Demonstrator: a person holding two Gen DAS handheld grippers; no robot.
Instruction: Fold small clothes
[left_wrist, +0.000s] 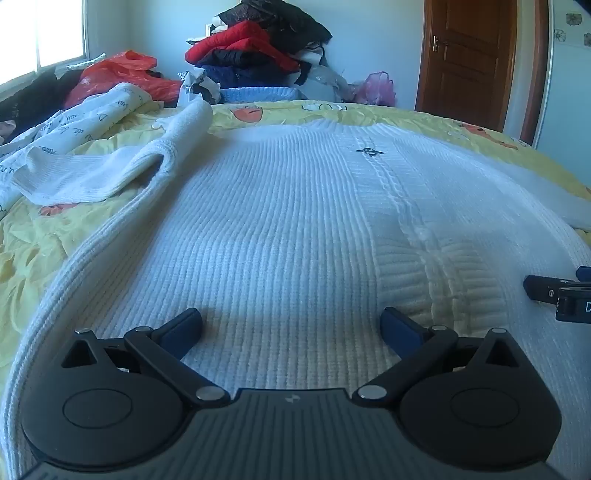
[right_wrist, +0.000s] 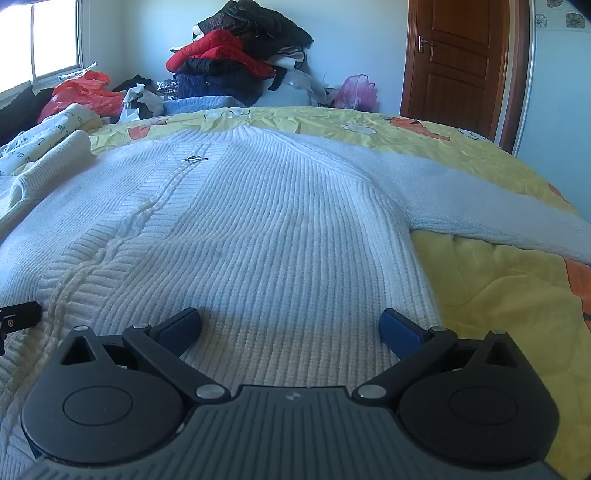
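Note:
A white ribbed knit sweater lies spread flat on the yellow bedspread, hem toward me, neck at the far side. Its left sleeve is bunched at the left; its right sleeve stretches out to the right. It also fills the right wrist view. My left gripper is open and empty, low over the hem's left half. My right gripper is open and empty, low over the hem's right half; its side shows at the right edge of the left wrist view.
The yellow cartoon-print bedspread covers the bed. A pile of red and dark clothes stands at the far side, with a red plastic bag, printed white fabric and a pink bag. A brown door is far right.

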